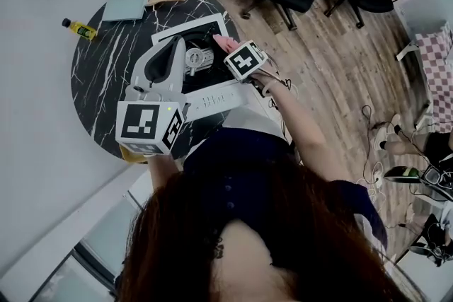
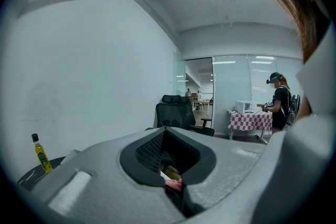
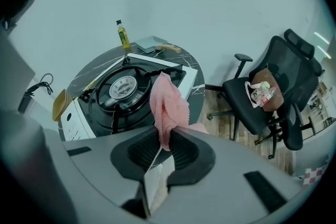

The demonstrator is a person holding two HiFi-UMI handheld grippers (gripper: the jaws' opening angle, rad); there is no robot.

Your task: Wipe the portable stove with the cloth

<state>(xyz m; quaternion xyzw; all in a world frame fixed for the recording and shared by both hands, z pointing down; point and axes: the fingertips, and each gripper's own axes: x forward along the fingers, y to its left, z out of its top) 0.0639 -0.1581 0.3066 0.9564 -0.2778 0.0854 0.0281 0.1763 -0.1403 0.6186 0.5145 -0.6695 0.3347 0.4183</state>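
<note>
now the right gripper (image 3: 167, 136) clamps a pink cloth (image 3: 168, 105) just over the portable stove (image 3: 122, 91) on the black marble table (image 1: 106, 81); the left gripper (image 2: 166, 134) is closed and empty. wiping looks not yet begun: next, the cloth must come down onto the stove top.

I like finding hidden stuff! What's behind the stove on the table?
A yellow bottle, a grey board and a wooden handle. The pink cloth in the right tool covers one stove corner.
</note>
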